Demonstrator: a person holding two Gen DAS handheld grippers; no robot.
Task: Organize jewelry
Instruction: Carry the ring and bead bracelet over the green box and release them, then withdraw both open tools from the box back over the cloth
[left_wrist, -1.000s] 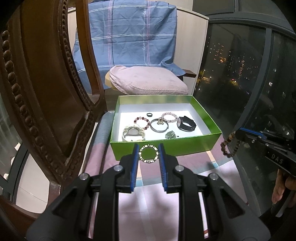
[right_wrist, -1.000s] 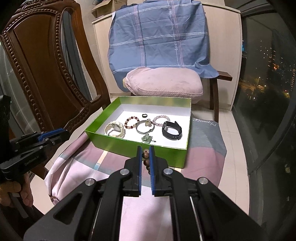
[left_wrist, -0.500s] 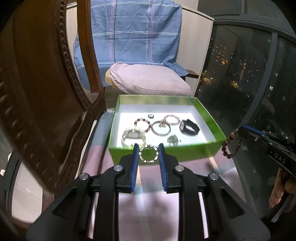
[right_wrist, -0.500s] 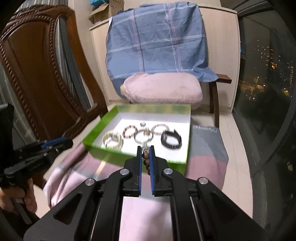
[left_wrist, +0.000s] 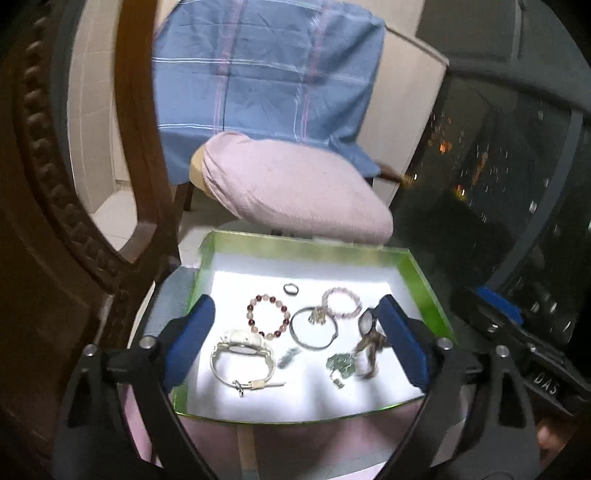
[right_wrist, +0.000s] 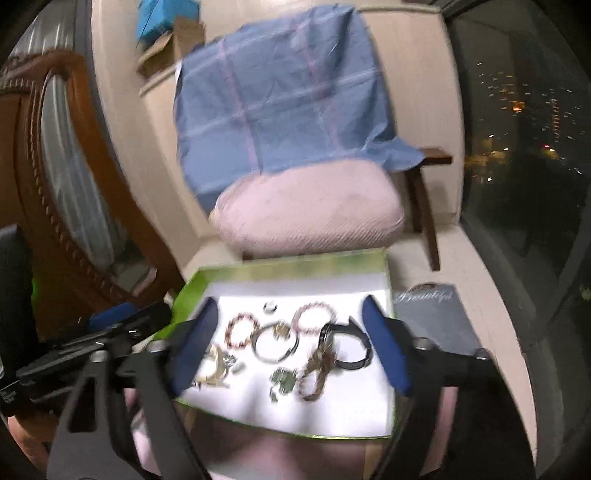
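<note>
Both grippers hang over the green box (left_wrist: 424, 280), each with its jaws spread wide and gripping nothing.

Starting at the left, the left gripper (left_wrist: 295, 343) straddles most of the box's white floor between its blue pads. Nearest the left pad lies the white watch (left_wrist: 242, 356), with a blurred small ring-shaped piece (left_wrist: 289, 356) just beside it. Behind those sits the red and cream bead bracelet (left_wrist: 267, 315), and further back the little dark ring (left_wrist: 291, 288). In the middle is the silver bangle (left_wrist: 314, 328), touching the pale pink bead bracelet (left_wrist: 341, 302) behind it. In front lies a green stone pendant (left_wrist: 340, 363), and next to it a smeared brown bead strand (left_wrist: 367, 349) that overlaps the black watch (left_wrist: 367, 322) close to the right pad.

The right gripper (right_wrist: 293, 345) spans the same box from the other side. In its view the brown strand (right_wrist: 317, 369) is draped against the black watch (right_wrist: 349, 343).

The box rests on a pink cloth (right_wrist: 258, 454). Behind it is a chair with a pink cushion (left_wrist: 295, 192) and a blue plaid cloth (left_wrist: 266, 70) over its back. A carved wooden chair (left_wrist: 55, 184) stands at the far left.
</note>
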